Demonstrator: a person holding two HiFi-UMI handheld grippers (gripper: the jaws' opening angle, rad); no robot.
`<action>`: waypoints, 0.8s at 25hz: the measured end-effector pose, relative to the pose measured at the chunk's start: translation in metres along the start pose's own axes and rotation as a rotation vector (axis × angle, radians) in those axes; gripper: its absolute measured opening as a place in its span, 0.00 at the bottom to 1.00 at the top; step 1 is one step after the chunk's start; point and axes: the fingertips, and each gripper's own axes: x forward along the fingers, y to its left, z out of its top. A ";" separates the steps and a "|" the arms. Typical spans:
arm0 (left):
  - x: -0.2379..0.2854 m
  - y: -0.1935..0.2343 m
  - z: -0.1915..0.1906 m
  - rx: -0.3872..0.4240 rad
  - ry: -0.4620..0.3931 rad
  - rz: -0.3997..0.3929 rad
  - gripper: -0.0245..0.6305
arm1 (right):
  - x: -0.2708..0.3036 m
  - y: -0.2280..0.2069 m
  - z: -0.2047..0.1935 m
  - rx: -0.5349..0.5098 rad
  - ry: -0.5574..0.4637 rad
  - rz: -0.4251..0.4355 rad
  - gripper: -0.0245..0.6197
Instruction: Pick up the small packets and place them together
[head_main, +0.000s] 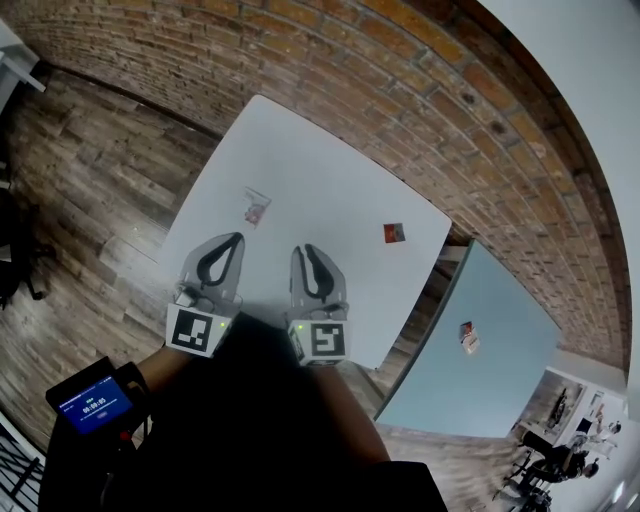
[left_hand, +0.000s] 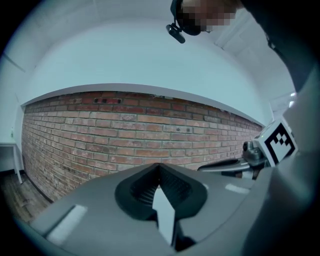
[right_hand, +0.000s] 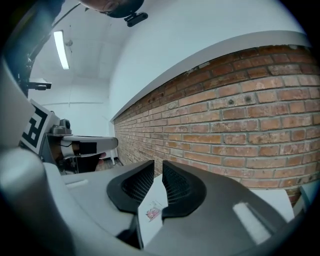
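Two small packets lie on the white table (head_main: 320, 180): a pale one with red print (head_main: 256, 207) at the left and a red one (head_main: 394, 233) at the right. Both grippers hover side by side over the table's near edge, short of the packets. My left gripper (head_main: 236, 238) (left_hand: 160, 166) is shut, its jaw tips meeting with nothing between them. My right gripper (head_main: 305, 250) (right_hand: 158, 162) stands open by a narrow gap. Through that gap a packet with pink print (right_hand: 153, 212) shows on the table, untouched by the pads.
A second, light blue table (head_main: 500, 380) stands to the right with another packet (head_main: 467, 337) on it. A brick wall (head_main: 400, 70) runs behind both tables. Wooden floor (head_main: 90, 190) lies to the left. A small screen device (head_main: 97, 405) sits at the left forearm.
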 end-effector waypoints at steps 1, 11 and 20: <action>0.001 0.004 -0.002 0.003 0.007 -0.010 0.04 | 0.006 0.002 0.001 0.001 0.006 -0.005 0.12; 0.015 0.045 -0.003 -0.033 0.015 -0.072 0.04 | 0.062 0.025 -0.036 -0.073 0.168 0.015 0.13; 0.020 0.077 -0.009 -0.014 0.048 -0.081 0.04 | 0.091 0.028 -0.051 -0.047 0.226 -0.015 0.15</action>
